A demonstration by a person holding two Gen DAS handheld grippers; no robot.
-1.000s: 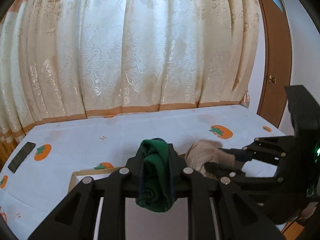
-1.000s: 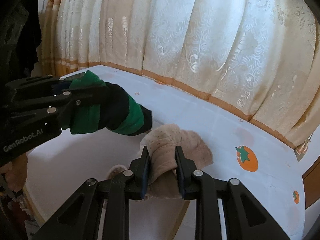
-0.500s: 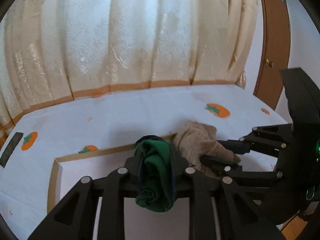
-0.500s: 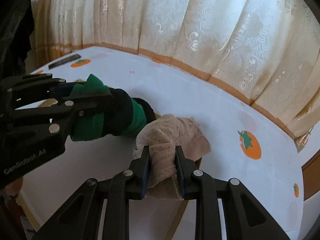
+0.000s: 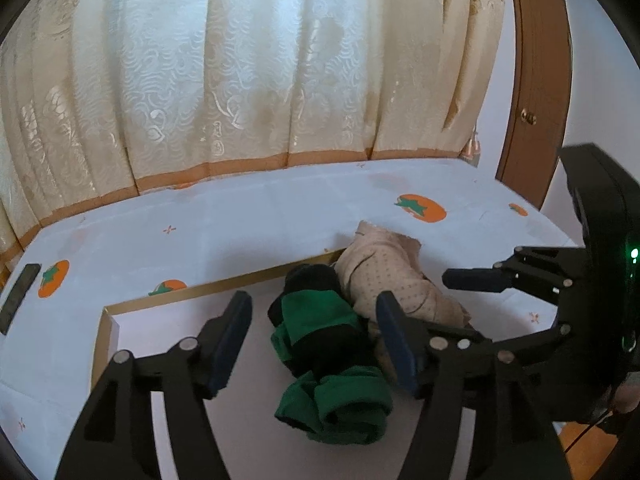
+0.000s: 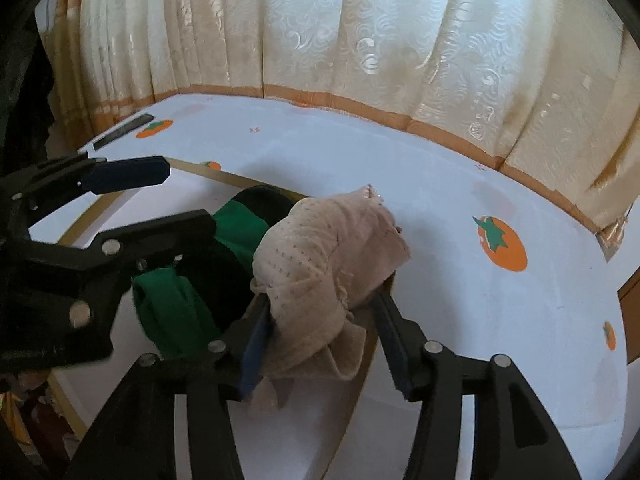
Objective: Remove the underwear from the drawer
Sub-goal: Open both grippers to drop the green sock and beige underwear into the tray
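Observation:
Rolled green-and-black underwear (image 5: 328, 348) lies in a shallow white box with a gold rim (image 5: 200, 291). My left gripper (image 5: 316, 334) straddles it with its jaws opening, and the pads stand clear of the cloth. Beige dotted underwear (image 6: 320, 256) rests against the green roll and drapes over the box's right rim (image 6: 360, 384). My right gripper (image 6: 324, 332) is around the beige piece (image 5: 392, 276), jaws opening, no longer pinching it. Each wrist view also shows the other tool: the right gripper (image 5: 460, 306) and the left gripper (image 6: 188, 196).
The box sits on a table (image 5: 280, 208) covered with a white cloth printed with orange fruit. A dark phone (image 5: 20, 296) lies at the table's far left edge. Cream curtains (image 5: 260, 60) hang behind, and a brown door (image 5: 536, 80) stands at the right.
Both grippers went from shut on their garments to open. The green roll and the beige piece dropped out of the jaws onto the white box. Both views tipped further down.

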